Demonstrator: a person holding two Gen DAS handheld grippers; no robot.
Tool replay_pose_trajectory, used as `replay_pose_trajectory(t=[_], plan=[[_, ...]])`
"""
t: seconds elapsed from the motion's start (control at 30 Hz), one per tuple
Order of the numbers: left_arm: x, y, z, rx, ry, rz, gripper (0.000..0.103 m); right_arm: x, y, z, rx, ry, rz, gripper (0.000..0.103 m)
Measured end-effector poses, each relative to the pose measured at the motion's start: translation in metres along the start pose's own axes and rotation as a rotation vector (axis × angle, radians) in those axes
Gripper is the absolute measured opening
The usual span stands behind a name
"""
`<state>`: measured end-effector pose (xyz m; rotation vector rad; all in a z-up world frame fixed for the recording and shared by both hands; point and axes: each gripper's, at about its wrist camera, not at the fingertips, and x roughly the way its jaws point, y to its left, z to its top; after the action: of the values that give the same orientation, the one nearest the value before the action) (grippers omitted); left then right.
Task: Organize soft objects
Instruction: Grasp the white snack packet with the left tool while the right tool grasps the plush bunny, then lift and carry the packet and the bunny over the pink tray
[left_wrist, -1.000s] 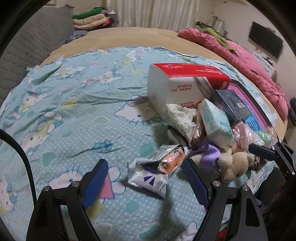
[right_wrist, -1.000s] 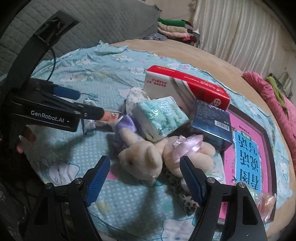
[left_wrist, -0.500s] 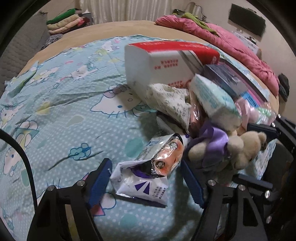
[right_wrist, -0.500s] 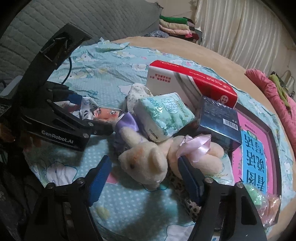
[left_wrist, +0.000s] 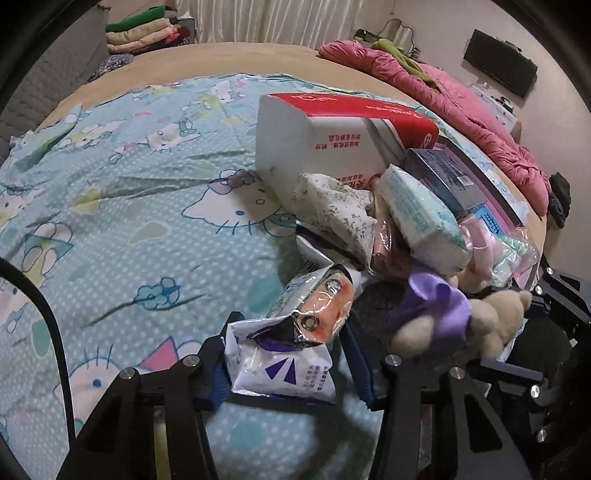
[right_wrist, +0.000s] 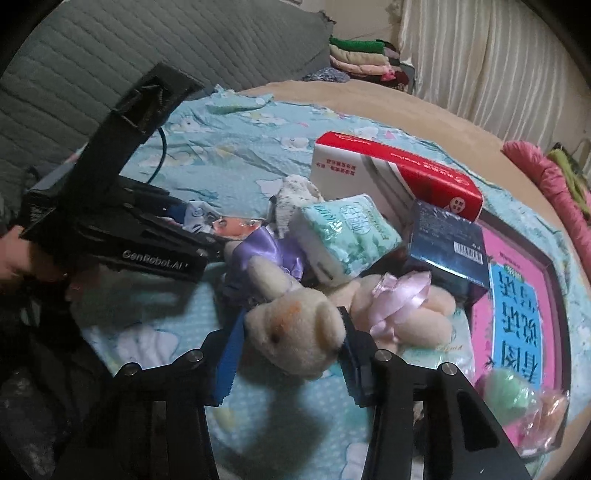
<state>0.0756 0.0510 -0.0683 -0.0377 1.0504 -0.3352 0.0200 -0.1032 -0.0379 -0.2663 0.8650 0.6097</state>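
Observation:
A pile of things lies on a Hello Kitty bedsheet (left_wrist: 129, 206). My left gripper (left_wrist: 288, 358) has its blue fingers closed against a crinkly white and orange packet (left_wrist: 291, 347). My right gripper (right_wrist: 291, 354) has its fingers closed around the head of a cream plush bear with a purple bow (right_wrist: 295, 332); the bear also shows in the left wrist view (left_wrist: 454, 325). A second plush with a pink bow (right_wrist: 402, 306), a green tissue pack (right_wrist: 343, 232) and a floral cloth pouch (left_wrist: 336, 210) lie in the pile.
A red and white tissue box (left_wrist: 332, 136), a dark blue box (right_wrist: 447, 243) and a pink book (right_wrist: 517, 306) lie behind the soft things. A clear bag of coloured balls (right_wrist: 524, 402) sits at the right. Folded clothes (left_wrist: 144, 29) and a pink quilt (left_wrist: 443, 96) lie farther back.
Both grippers moved forward into the pile. The left fingers closed onto the packet and the right fingers closed onto the bear's head.

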Motion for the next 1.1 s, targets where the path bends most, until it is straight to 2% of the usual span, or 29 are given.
replay_pose_trajectory(t=[0.2, 0.57, 0.93, 1.1], plan=[[-0.015, -0.003, -0.005, -0.022, -0.014, 0.008, 0.045, -0.016, -0.003, -0.002, 0.034, -0.032, 0.016, 0.049], [-0.034, -0.012, -0.011, -0.061, -0.001, 0.055, 0.044, -0.054, -0.019, -0.003, 0.115, -0.141, 0.05, 0.049], [-0.084, -0.028, -0.008, -0.079, -0.095, 0.112, 0.044, -0.076, -0.039, -0.001, 0.197, -0.228, 0.063, 0.049], [-0.1, -0.036, -0.001, -0.09, -0.126, 0.091, 0.044, -0.086, -0.049, -0.001, 0.234, -0.267, 0.053, 0.049]])
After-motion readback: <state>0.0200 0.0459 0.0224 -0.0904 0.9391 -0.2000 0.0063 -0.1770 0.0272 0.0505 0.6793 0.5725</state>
